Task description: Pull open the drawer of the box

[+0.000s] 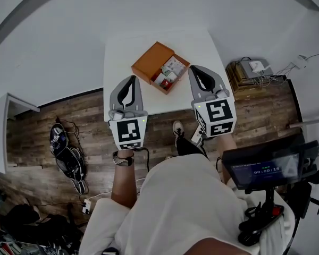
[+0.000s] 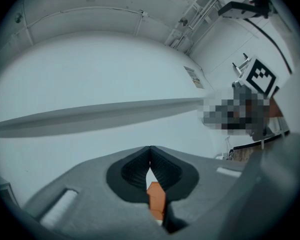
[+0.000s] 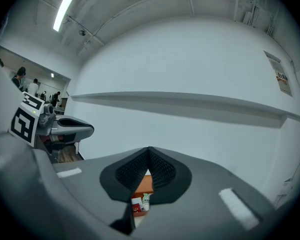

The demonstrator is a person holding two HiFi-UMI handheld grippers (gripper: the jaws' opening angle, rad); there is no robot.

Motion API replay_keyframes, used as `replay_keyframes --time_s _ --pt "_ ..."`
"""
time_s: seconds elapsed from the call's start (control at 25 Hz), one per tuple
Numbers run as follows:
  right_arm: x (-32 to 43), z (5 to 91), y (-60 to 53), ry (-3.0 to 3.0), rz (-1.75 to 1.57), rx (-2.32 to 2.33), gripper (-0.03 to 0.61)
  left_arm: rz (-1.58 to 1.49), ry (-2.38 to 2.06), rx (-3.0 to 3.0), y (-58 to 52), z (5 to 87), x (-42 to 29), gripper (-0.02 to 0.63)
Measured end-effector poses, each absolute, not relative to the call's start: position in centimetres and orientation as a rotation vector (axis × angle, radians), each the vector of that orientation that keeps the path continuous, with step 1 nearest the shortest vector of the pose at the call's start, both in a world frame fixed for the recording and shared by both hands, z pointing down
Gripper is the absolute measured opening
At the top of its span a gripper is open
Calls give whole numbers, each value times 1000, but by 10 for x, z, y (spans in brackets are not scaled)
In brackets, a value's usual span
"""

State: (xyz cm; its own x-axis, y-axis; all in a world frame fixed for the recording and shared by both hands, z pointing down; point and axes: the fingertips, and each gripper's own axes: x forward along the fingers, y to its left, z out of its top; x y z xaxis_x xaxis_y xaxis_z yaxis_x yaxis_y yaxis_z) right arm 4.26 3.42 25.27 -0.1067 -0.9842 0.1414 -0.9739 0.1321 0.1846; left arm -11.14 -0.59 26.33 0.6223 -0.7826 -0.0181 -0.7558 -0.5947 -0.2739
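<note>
1. White walls and a white table (image 1: 117,52) make up the scene. The orange box (image 1: 152,60) lies on the table just ahead of both grippers, between them and below their level. Its drawer (image 1: 177,79) is slid out on the side nearer the right gripper, with small packets (image 1: 169,72) showing inside.
2. The left gripper (image 1: 128,84) is clenched on nothing: its pads meet at the tips, and only a sliver of orange box shows through the gap beneath them. The right gripper (image 1: 201,77) is likewise closed and empty.
3. By my reading the drawer is already open, so a further tug could pull it right out of its sleeve and spill the packets.
4. Neither gripper steadies the box. Closed jaws coming down on it could skid it across the table — or shove the drawer back in.
5. With both sets of jaws closed, any new grasp needs them opened first; otherwise they only bump the rim.
</note>
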Motion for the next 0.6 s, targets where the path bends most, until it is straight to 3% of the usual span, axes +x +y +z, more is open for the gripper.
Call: replay_keyframes --time_s 0.6 --pt "39 245 36 -2189 -89 1927 0 -176 1240 -2618 -3 269 -110 6"
